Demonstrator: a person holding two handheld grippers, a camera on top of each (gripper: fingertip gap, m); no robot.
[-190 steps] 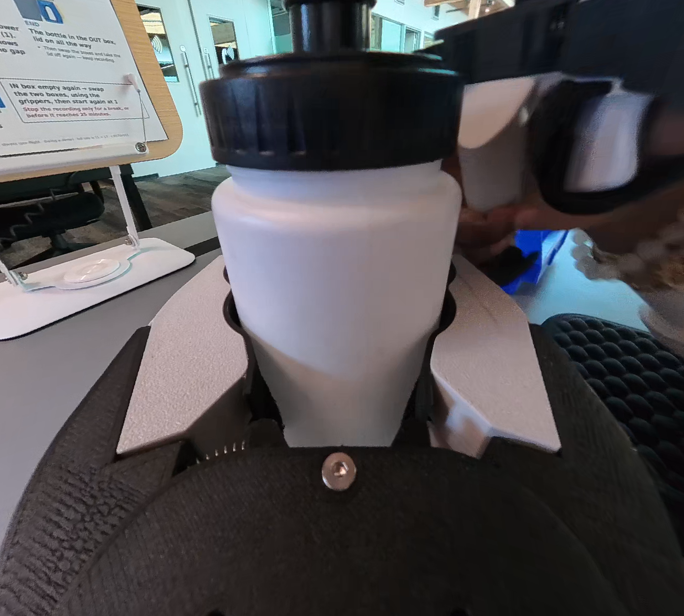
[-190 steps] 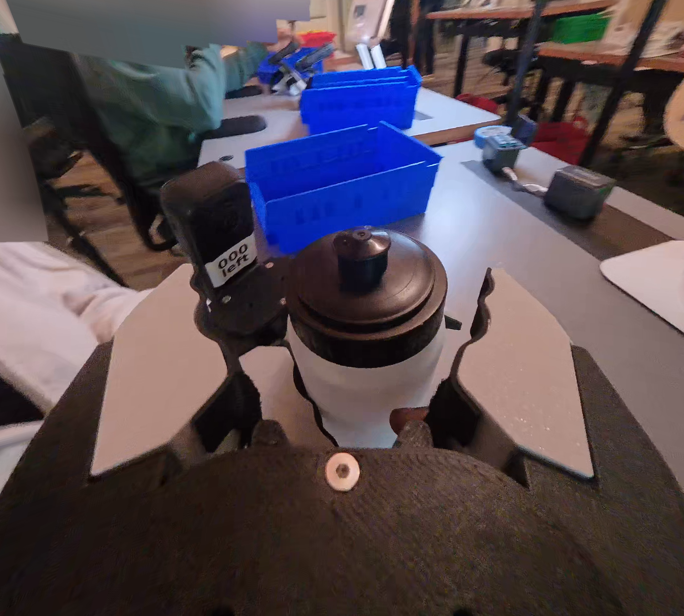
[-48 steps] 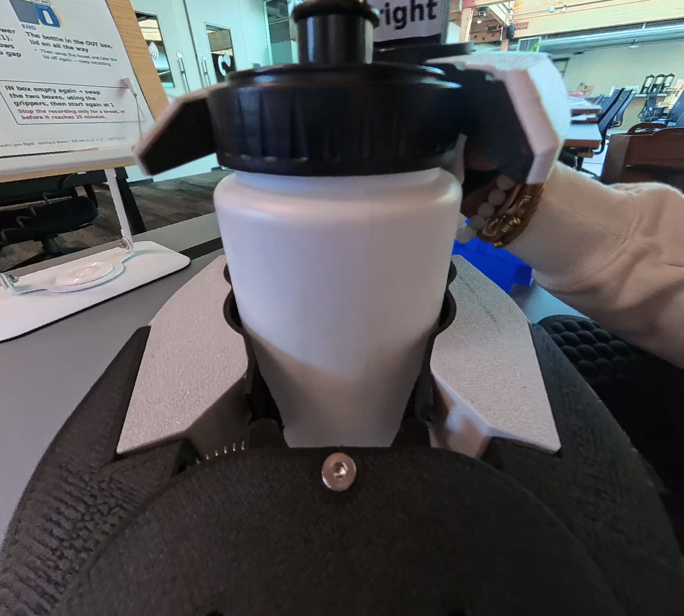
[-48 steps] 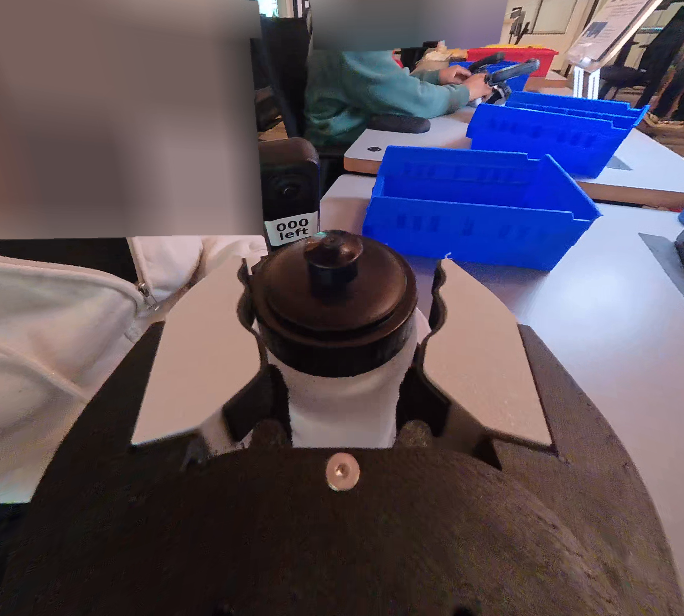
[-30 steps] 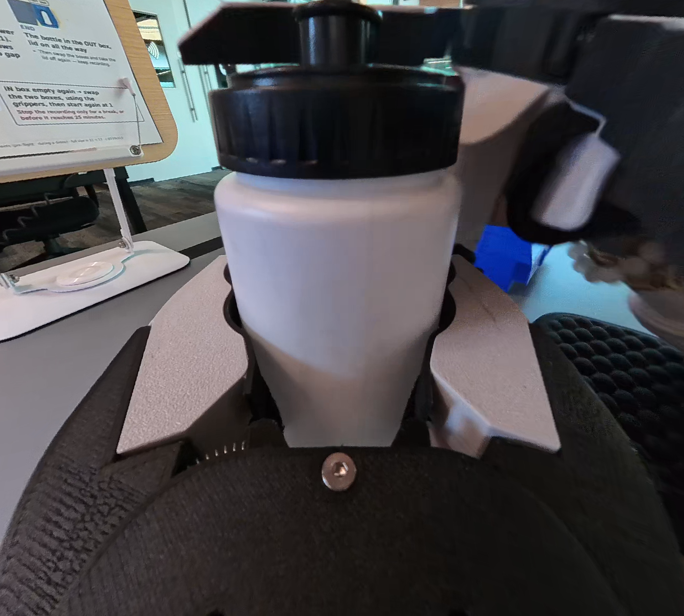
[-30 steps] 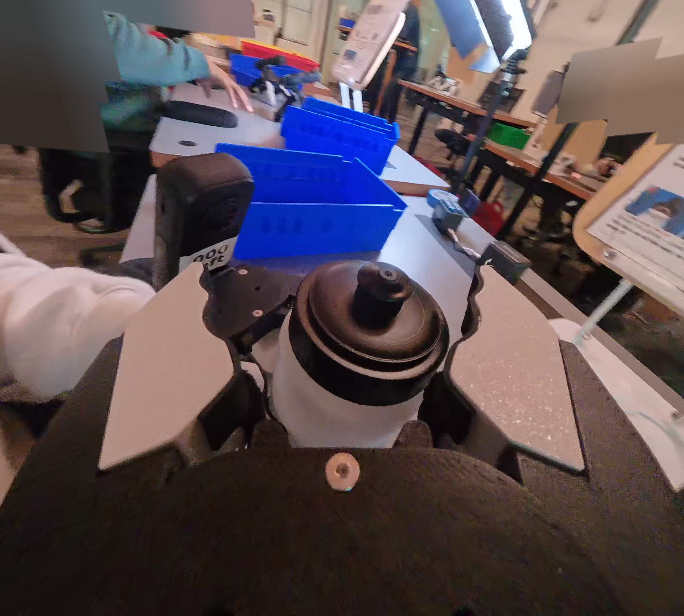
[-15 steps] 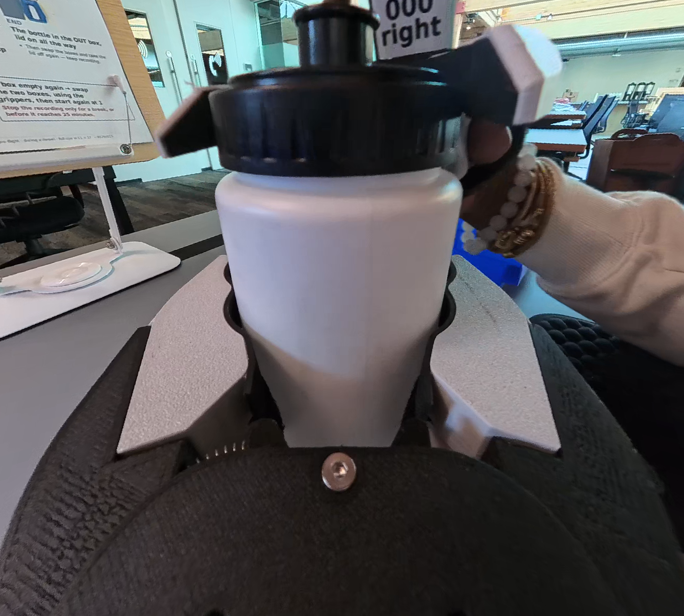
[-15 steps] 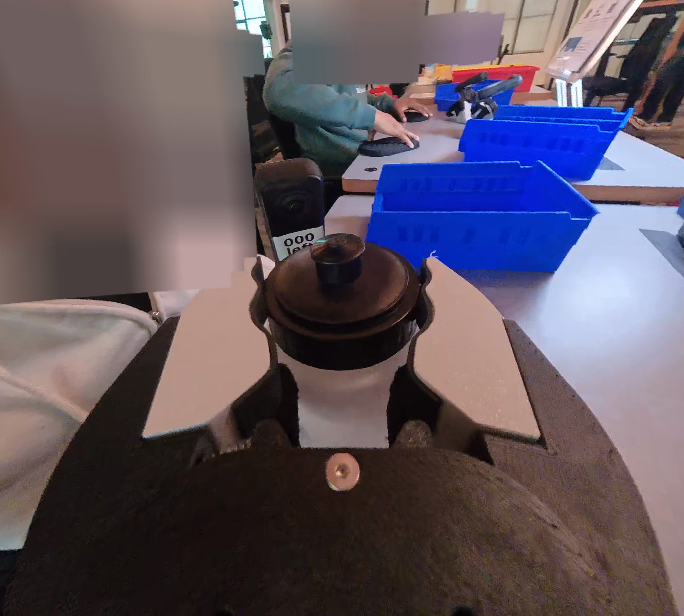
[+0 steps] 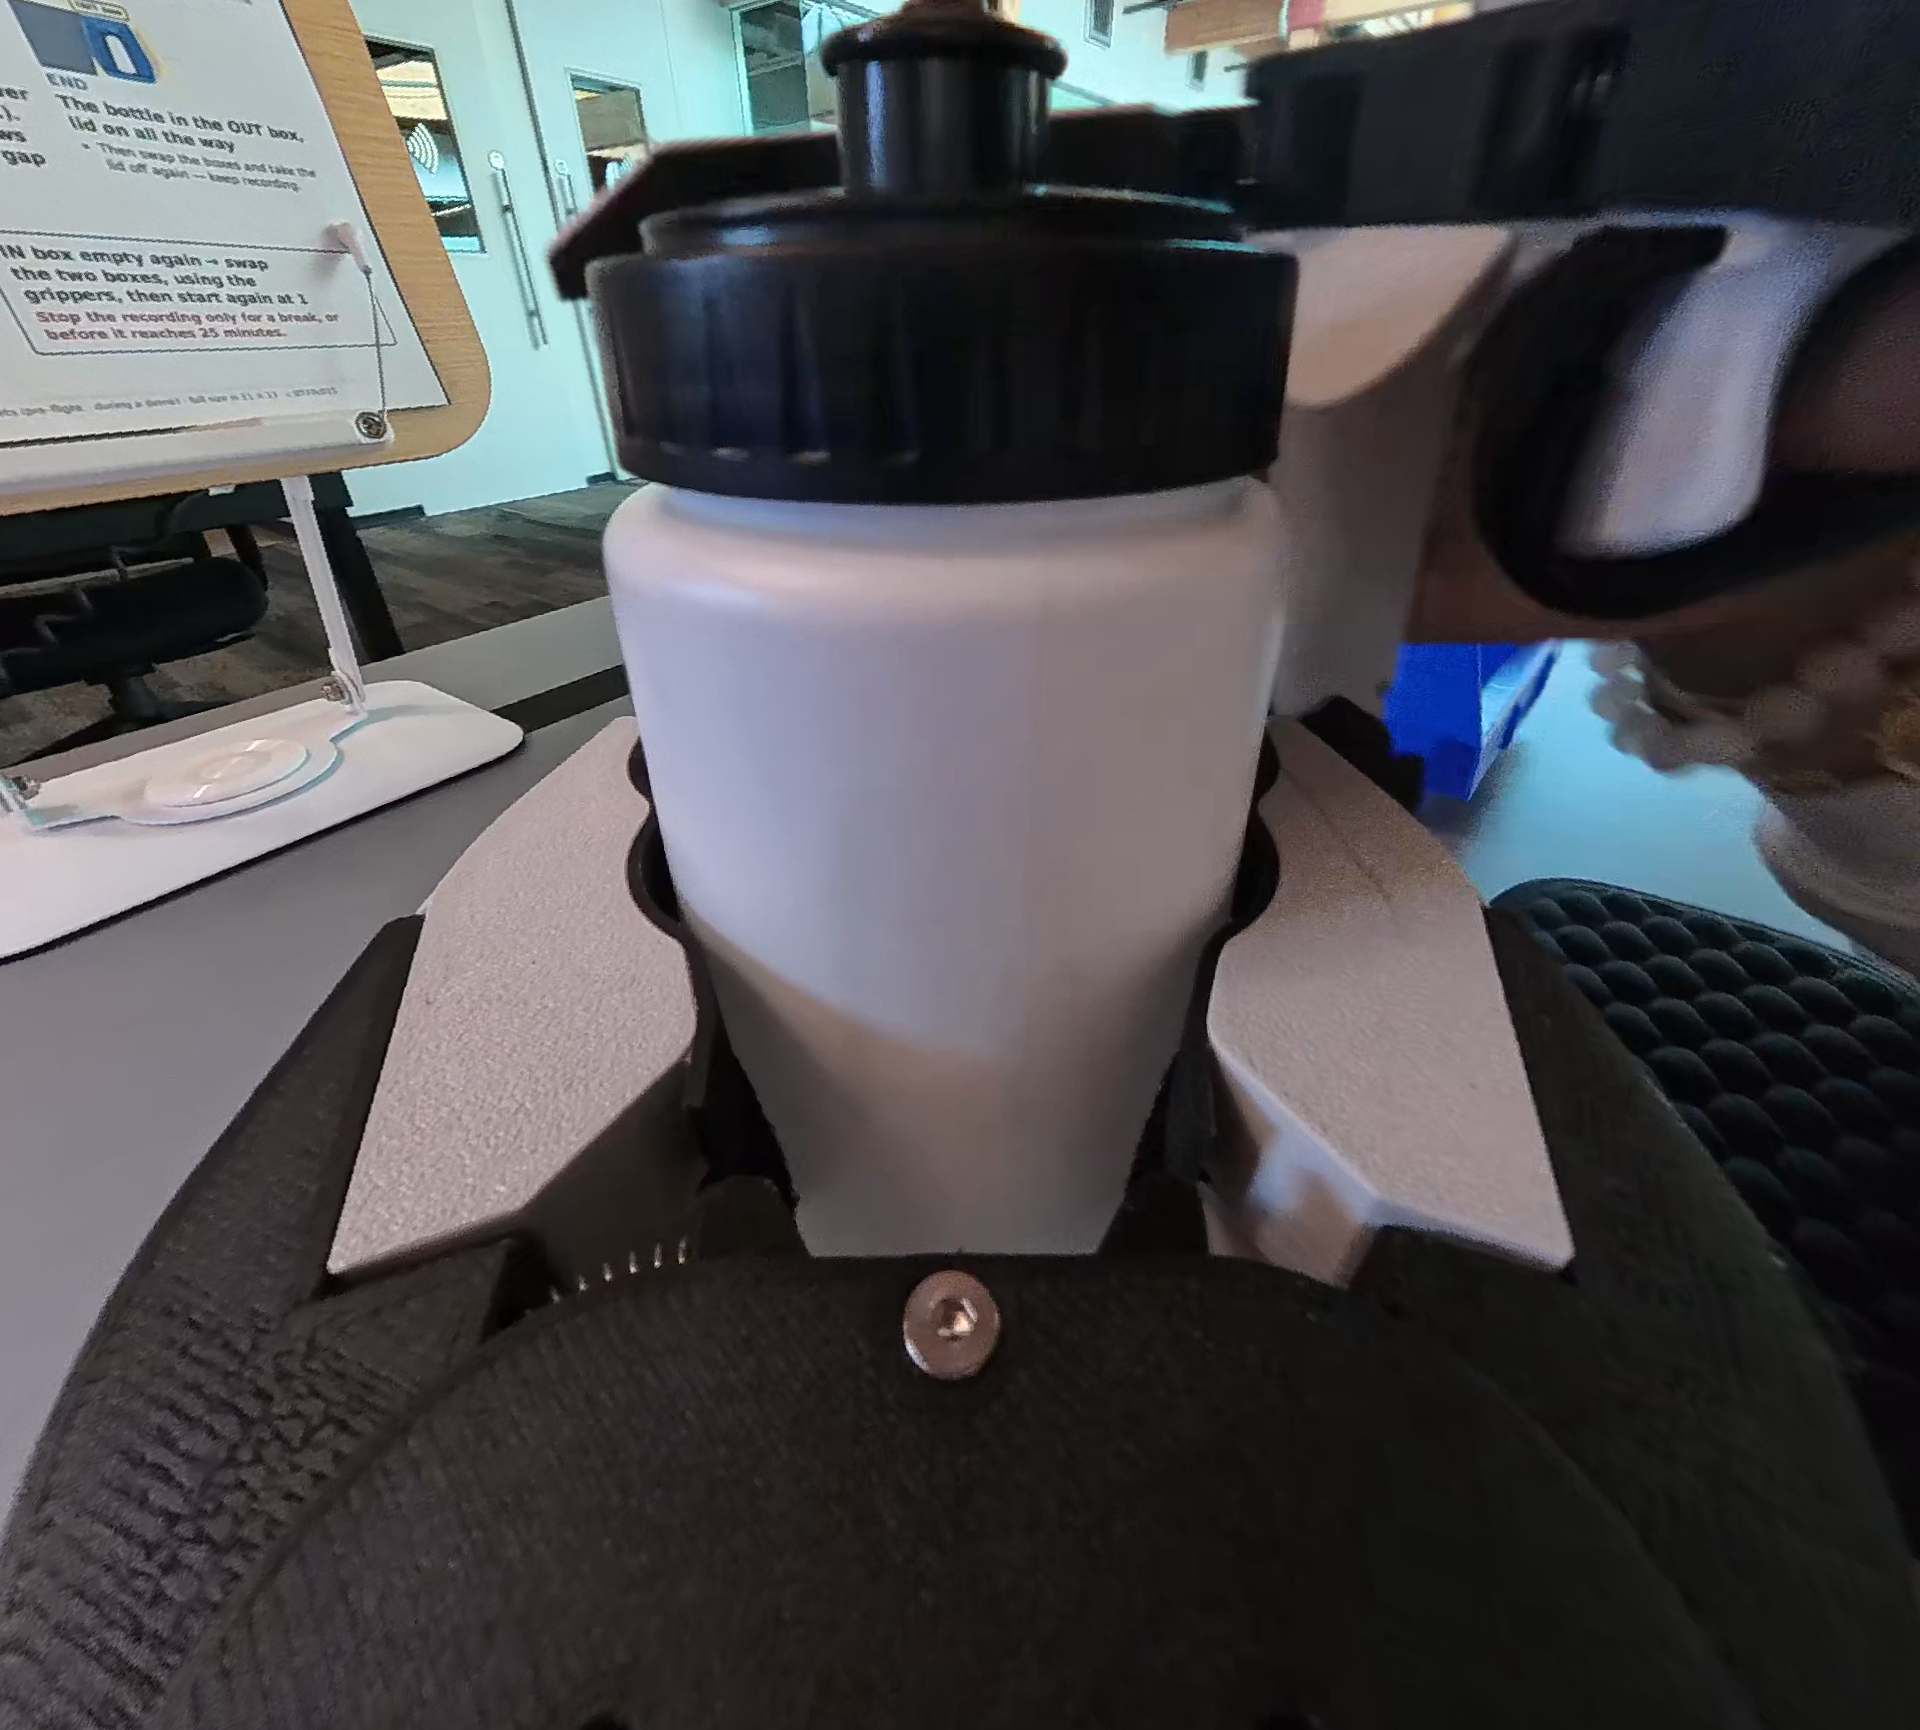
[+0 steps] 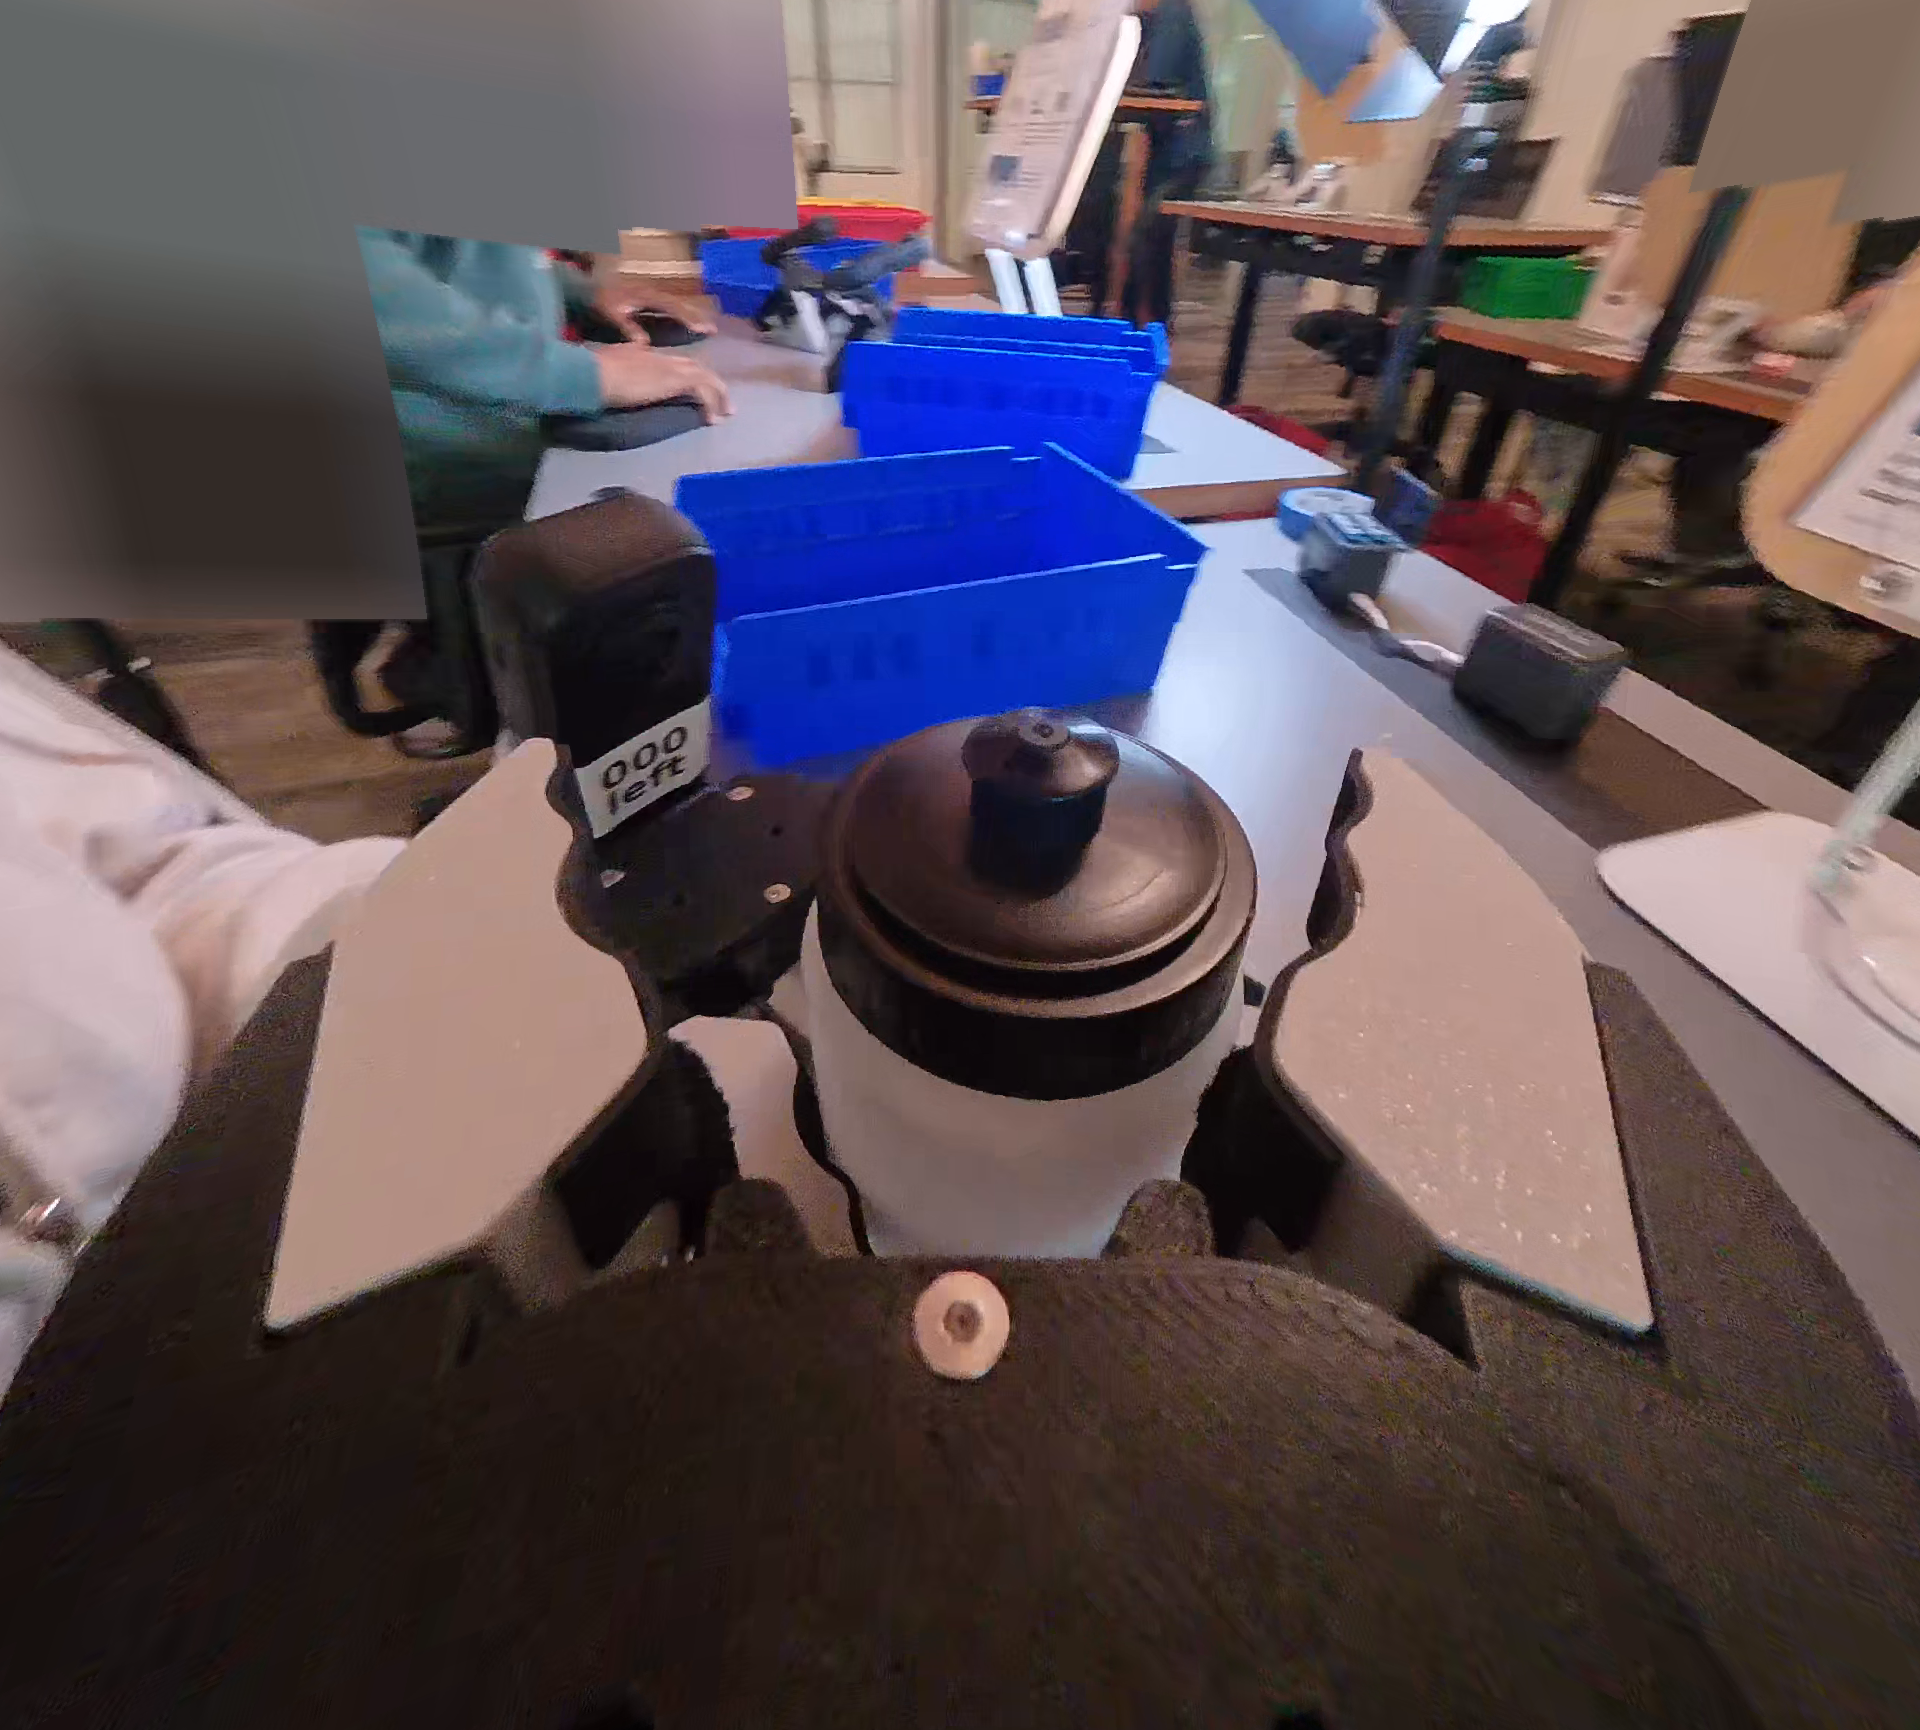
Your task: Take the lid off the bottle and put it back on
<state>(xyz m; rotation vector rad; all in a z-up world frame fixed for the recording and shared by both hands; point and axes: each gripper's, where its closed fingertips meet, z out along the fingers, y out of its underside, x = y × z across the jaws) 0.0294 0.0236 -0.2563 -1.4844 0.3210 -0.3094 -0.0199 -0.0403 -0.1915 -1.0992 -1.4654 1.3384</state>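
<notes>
Jaws of the left gripper (image 9: 951,859) clamped on the white body of the sports bottle (image 9: 940,807); jaws of the right gripper (image 10: 956,932) spread apart either side of the black ribbed lid (image 10: 1034,932), not touching it. Held upright above the grey table (image 10: 1288,693), long axis vertical, pull spout (image 9: 943,96) pointing up. Lid seated on the neck (no gap visible under its rim). Behind, an empty-looking blue bin (image 10: 935,579) and a sign stand (image 9: 197,153).
</notes>
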